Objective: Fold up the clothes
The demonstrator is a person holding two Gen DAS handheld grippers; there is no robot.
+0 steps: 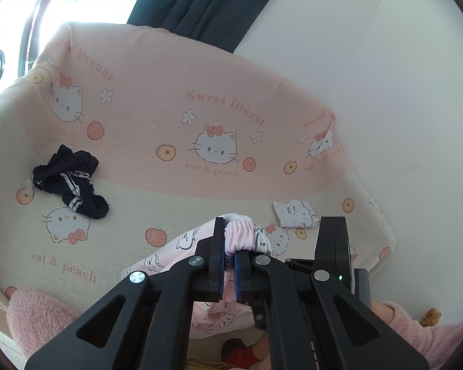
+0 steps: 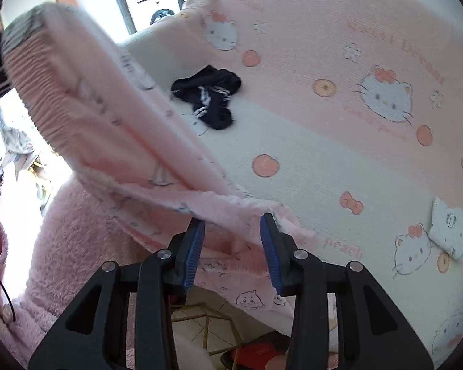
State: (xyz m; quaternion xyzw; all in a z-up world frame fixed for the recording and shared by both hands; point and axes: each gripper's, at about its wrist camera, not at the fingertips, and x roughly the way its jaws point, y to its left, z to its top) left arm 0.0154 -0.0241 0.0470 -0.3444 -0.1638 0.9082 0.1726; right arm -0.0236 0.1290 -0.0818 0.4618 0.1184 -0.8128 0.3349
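Observation:
A pink fleece garment (image 1: 247, 234) with cartoon prints hangs in front of the sofa. My left gripper (image 1: 230, 246) is shut on its ribbed elastic waistband, which bunches over the fingertips. In the right wrist view the same garment (image 2: 108, 129) stretches from the upper left down to my right gripper (image 2: 233, 225). Its blue pads (image 2: 194, 246) stand apart, and the garment's lower hem runs just across the tips without being pinched. A crumpled navy garment (image 1: 71, 178) with white stripes lies on the sofa seat, also seen from the right wrist (image 2: 210, 95).
The sofa wears a pink and cream cat-print cover (image 1: 200, 92). A small folded white printed cloth (image 1: 296, 214) lies at the seat's right end (image 2: 450, 231). A person's fluffy pink sleeve (image 2: 77, 246) is at the lower left. Red slippers (image 2: 256, 351) lie on the floor below.

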